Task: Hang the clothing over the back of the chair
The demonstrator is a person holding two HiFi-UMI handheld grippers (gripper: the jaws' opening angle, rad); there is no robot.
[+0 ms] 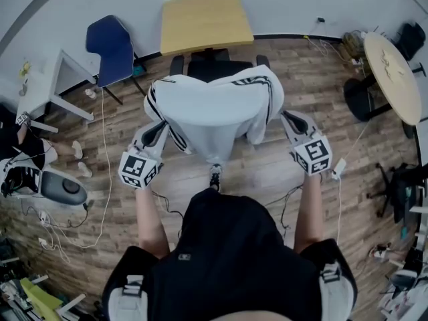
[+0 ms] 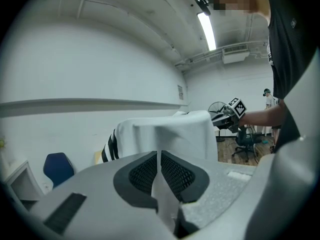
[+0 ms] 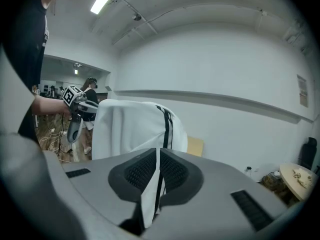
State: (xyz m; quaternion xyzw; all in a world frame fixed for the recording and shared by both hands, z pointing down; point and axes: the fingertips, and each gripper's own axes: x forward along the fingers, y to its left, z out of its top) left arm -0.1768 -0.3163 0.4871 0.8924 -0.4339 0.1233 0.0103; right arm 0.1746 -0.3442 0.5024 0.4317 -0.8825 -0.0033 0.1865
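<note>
Clothing: white garment (image 1: 214, 112) with black stripes, spread at centre of the head view, covering most of the black chair (image 1: 212, 67); contact with the chair back cannot be told | Left gripper (image 2: 159, 170): jaws closed on a white fold at the garment's left edge | Right gripper (image 3: 158, 169): jaws closed on a striped fold at its right edge | Background: yellow table (image 1: 206, 20) top centre, blue chair (image 1: 110, 49) upper left

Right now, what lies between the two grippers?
In the head view, the white jacket spans from the left gripper to the right gripper, each shut on an edge of it.
</note>
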